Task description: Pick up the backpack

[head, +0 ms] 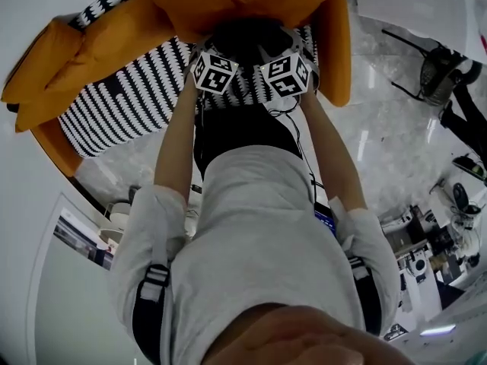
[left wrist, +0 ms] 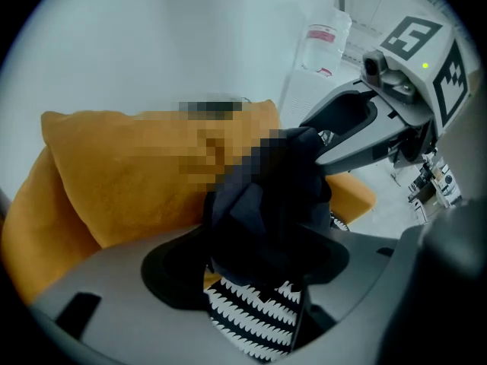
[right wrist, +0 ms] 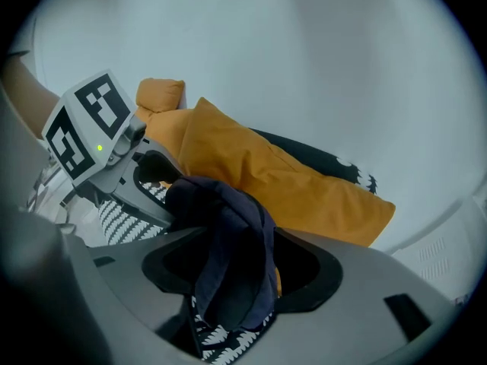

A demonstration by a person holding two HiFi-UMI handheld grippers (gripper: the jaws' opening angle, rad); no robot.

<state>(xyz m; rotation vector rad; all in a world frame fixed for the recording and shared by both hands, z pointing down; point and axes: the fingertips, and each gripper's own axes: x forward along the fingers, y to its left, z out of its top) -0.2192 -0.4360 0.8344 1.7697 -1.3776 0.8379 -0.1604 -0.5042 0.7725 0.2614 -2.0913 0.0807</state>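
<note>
The backpack (head: 245, 38) is dark navy and lies on a black-and-white zigzag seat cover (head: 129, 105) among orange cushions (head: 114, 36). Both grippers are lowered onto it side by side, the left gripper (head: 214, 71) next to the right gripper (head: 288, 73). In the left gripper view a bunched fold of the backpack (left wrist: 266, 204) stands between the wide jaws of the left gripper (left wrist: 251, 272). The right gripper view shows another fold (right wrist: 228, 234) inside the right gripper (right wrist: 243, 280), with gaps beside it. Neither pair of pads presses on the cloth.
The orange cushions (left wrist: 129, 173) (right wrist: 259, 173) lean against a white wall behind the seat. A pale glossy floor (head: 380, 135) lies to the right, with a black wire chair (head: 434, 71) and a cluttered bench (head: 426, 242) further off.
</note>
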